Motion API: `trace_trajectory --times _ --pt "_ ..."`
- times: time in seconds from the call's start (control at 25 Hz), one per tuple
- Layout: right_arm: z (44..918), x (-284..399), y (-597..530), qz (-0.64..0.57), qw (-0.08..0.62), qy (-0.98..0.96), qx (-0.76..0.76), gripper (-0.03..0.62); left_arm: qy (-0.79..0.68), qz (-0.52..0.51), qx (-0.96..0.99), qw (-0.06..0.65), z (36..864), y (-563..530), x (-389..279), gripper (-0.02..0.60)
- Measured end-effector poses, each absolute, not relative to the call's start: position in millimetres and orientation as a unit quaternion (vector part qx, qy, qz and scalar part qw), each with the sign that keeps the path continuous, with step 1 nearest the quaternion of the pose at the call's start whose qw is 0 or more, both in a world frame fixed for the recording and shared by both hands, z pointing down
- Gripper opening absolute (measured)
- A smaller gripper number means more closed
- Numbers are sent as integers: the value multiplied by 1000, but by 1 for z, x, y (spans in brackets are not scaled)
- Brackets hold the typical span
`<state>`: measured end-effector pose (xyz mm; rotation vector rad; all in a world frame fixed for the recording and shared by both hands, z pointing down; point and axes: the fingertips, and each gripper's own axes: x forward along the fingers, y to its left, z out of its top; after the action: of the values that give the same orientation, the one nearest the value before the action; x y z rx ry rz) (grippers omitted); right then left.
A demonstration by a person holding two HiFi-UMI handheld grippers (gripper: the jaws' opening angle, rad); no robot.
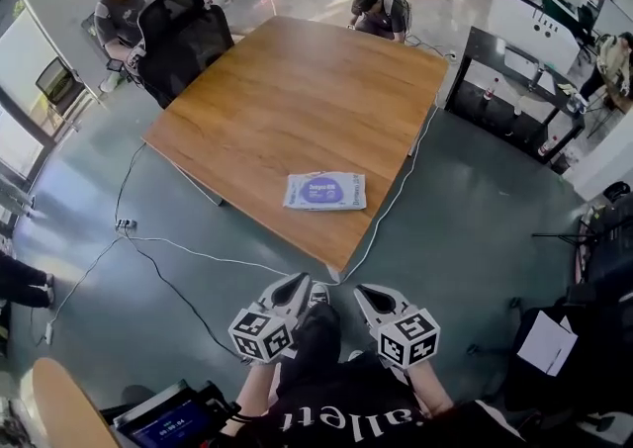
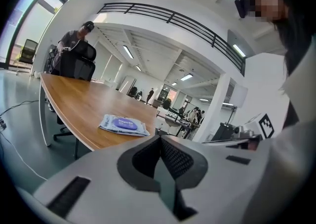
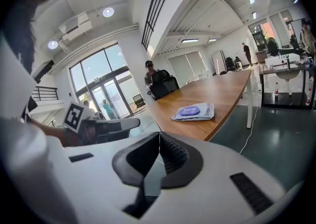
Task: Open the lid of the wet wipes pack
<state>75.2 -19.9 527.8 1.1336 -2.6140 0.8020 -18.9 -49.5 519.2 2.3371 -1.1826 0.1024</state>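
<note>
Wet wipes pack (image 1: 325,191) flat on wooden worktop (image 1: 297,100), near front corner closest to person, purple lid (image 1: 322,186) face up, lying flush. Nothing touching pack.

Left gripper (image 1: 299,282) and right gripper (image 1: 362,291) side by side close to person's body, over floor, well apart from worktop edge. Left gripper view: jaws pressed together, nothing between them, pack ahead on worktop. Right gripper view: jaws likewise closed, empty.

Black office chair (image 1: 183,36) at far left corner of worktop, seated person (image 1: 124,6) beside it. White cable (image 1: 198,256) across floor.
</note>
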Motion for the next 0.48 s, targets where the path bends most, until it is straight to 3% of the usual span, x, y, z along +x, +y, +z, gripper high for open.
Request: trace_trajectory --times 0.48 --pt "538 26 -168 284 92 -857 420 11 -391 74 874 280 553 -189 -69 5"
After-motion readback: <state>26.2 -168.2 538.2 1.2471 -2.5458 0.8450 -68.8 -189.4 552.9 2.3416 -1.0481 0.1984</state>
